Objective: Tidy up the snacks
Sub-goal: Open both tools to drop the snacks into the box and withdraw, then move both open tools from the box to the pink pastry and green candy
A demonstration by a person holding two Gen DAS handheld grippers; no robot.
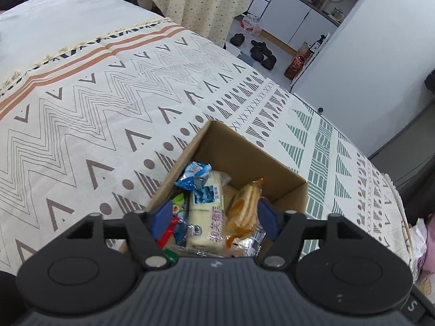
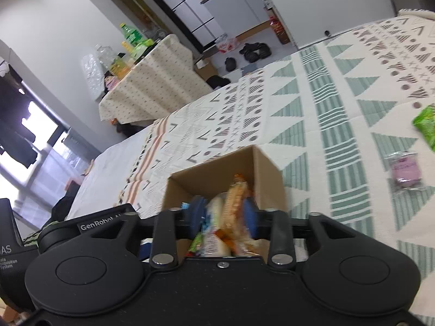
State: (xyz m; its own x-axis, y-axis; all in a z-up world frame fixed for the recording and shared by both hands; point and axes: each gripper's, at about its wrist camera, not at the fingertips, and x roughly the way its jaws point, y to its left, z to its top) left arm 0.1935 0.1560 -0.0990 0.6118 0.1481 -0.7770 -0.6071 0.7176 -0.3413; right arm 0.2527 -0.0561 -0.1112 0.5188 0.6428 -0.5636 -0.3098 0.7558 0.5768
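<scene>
Cardboard box (image 1: 252, 157) of snacks sits under both claws; left claw (image 1: 214, 217) and right claw (image 2: 224, 214) spread apart, empty.

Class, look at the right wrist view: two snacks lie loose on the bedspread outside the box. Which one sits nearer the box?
The pink packet, in clear wrap, lies nearer the box; the green packet sits farther off at the picture's right edge.
</scene>
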